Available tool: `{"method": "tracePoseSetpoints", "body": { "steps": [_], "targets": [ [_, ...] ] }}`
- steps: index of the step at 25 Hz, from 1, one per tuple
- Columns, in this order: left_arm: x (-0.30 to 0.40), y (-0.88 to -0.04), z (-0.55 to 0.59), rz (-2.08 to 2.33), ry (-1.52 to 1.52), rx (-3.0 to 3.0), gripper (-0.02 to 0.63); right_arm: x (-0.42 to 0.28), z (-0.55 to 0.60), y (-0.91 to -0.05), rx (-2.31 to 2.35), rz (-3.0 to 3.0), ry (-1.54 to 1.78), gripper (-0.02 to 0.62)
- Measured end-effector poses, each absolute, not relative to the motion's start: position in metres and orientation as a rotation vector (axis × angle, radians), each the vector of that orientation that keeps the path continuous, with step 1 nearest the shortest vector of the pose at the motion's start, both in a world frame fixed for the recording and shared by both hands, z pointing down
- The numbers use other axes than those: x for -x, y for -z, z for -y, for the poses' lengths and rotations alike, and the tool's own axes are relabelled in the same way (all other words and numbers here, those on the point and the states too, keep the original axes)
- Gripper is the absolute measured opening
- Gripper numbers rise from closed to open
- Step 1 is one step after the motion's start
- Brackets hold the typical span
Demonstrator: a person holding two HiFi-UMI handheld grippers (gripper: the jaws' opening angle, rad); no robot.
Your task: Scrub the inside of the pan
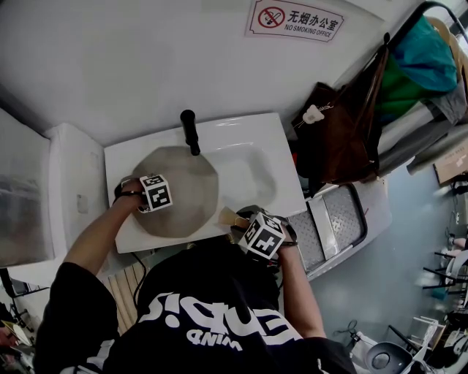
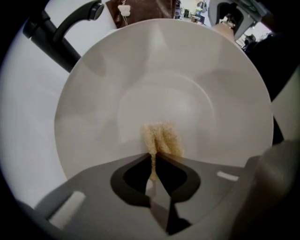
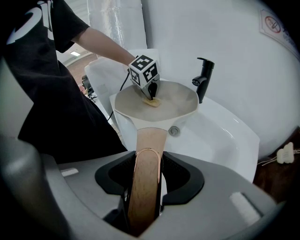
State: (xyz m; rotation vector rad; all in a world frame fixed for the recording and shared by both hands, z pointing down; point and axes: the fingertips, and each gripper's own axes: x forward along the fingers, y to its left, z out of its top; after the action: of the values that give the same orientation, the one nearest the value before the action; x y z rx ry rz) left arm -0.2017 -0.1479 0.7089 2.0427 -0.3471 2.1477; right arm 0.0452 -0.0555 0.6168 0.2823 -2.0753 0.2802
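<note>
A pale beige pan (image 1: pixel 175 191) sits over the left side of a white sink (image 1: pixel 252 169). Its wooden handle (image 3: pixel 149 154) points toward me, and my right gripper (image 3: pixel 143 206) is shut on it. My left gripper (image 2: pixel 153 174) is shut on a small tan scrub pad (image 2: pixel 161 138). It holds the pad against the pan's inner floor (image 2: pixel 164 93). In the right gripper view the left gripper (image 3: pixel 151 93) stands over the pan (image 3: pixel 159 101) with the pad (image 3: pixel 151 101) under its tips. In the head view the marker cubes hide both sets of jaws.
A black faucet (image 1: pixel 190 131) rises at the sink's back edge, just behind the pan. A white appliance (image 1: pixel 44 197) stands to the left. At the right are a grey step stool (image 1: pixel 340 219) and hanging bags (image 1: pixel 351 124). A no-smoking sign (image 1: pixel 296 18) is on the wall.
</note>
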Motion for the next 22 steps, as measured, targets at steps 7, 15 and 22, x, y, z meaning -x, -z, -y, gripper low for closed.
{"method": "tracePoseSetpoints", "body": {
  "steps": [7, 15, 22],
  "targets": [
    [0.184, -0.706, 0.102, 0.183, -2.032, -2.031, 0.028, -0.044, 0.056, -0.617, -0.282, 2.077, -0.283, 0.164],
    [0.146, -0.704, 0.076, 0.078, -1.945, -2.083, 0.028, -0.044, 0.056, -0.616, -0.282, 2.078, -0.292, 0.164],
    [0.131, -0.705, 0.068, 0.070, -1.911, -2.040, 0.028, -0.044, 0.055, -0.616, -0.281, 2.073, -0.287, 0.164]
  ]
}}
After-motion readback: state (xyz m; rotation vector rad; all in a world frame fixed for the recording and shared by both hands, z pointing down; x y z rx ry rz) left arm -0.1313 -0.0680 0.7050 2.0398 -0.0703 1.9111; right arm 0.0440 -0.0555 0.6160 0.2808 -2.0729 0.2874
